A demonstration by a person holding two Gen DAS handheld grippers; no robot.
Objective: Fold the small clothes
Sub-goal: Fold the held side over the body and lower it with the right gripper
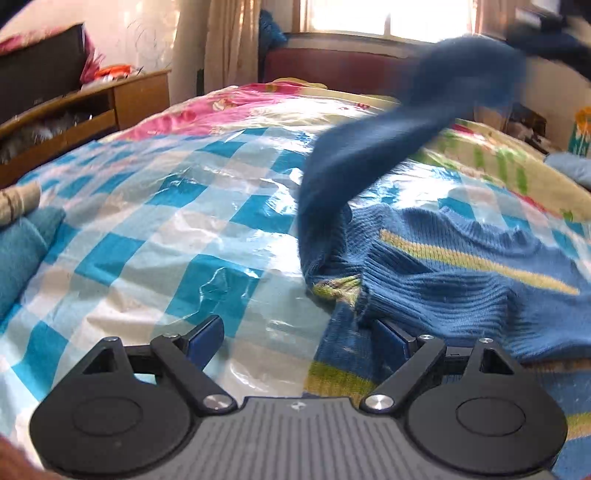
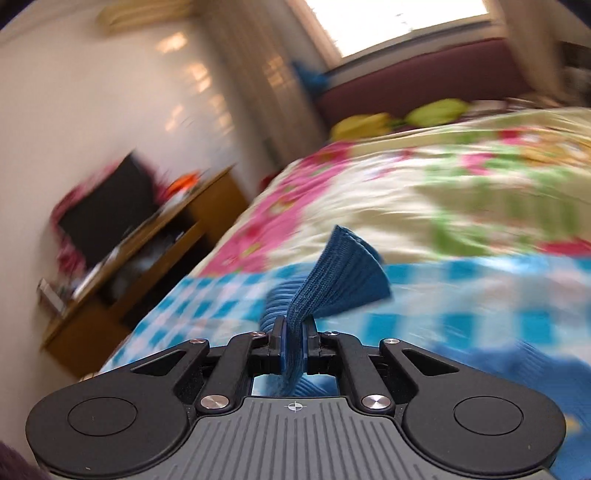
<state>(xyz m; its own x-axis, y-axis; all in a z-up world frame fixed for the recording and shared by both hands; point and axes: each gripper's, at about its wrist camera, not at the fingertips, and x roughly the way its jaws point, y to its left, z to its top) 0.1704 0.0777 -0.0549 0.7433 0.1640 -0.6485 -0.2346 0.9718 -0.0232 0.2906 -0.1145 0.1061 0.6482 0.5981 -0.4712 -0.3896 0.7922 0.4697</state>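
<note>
A small blue knit sweater (image 1: 461,280) with yellow-green stripes lies on the blue checked plastic sheet (image 1: 155,229) on the bed. My left gripper (image 1: 299,332) is open low over the sheet; its right finger touches the sweater's ribbed hem. One sleeve (image 1: 399,140) is lifted, blurred, toward the upper right, where my right gripper (image 1: 546,33) shows dimly. In the right wrist view my right gripper (image 2: 293,339) is shut on the sleeve's ribbed cuff (image 2: 340,273), held above the bed.
A floral quilt (image 2: 424,192) covers the far bed up to a dark red headboard (image 1: 332,66). A wooden cabinet (image 1: 74,110) with a dark screen stands left. Folded teal cloth (image 1: 22,251) lies at the sheet's left edge.
</note>
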